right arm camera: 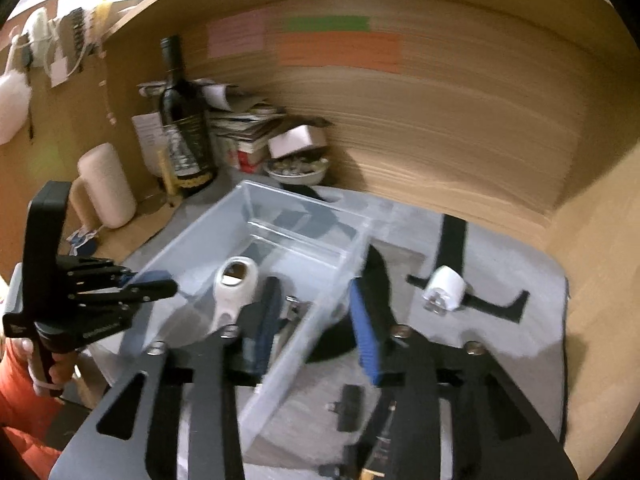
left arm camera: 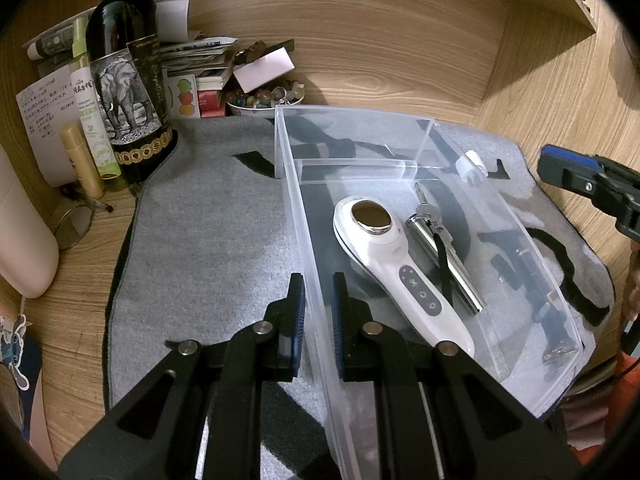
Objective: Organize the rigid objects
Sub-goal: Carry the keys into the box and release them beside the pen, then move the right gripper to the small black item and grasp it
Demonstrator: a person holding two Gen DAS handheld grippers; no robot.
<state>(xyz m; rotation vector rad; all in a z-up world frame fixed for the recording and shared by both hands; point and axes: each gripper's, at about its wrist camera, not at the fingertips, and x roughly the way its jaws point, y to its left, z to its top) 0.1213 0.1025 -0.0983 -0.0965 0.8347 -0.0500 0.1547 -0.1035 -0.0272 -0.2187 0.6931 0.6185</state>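
A clear plastic bin (left arm camera: pixel 400 152) (right arm camera: pixel 304 220) stands on a grey mat. In it lie a white handheld device (left arm camera: pixel 396 264) (right arm camera: pixel 234 284) and a silver tube with keys on a black strap (left arm camera: pixel 440 256). My left gripper (left arm camera: pixel 318 312) (right arm camera: pixel 150 284) is shut on the bin's left wall, one finger on each side. My right gripper (right arm camera: pixel 316 332) (left arm camera: pixel 576 178) is open and empty over the bin's right wall. A white charger plug (left arm camera: pixel 472 164) (right arm camera: pixel 444 290) and small black items (right arm camera: pixel 348 402) lie on the mat right of the bin.
A wine bottle (left arm camera: pixel 124 80) (right arm camera: pixel 184 128), spray bottles, papers and a bowl of beads (left arm camera: pixel 264 98) (right arm camera: pixel 296 170) crowd the back left corner. A cream case (right arm camera: pixel 106 184) stands at the left. Wooden walls enclose the desk at the back and right.
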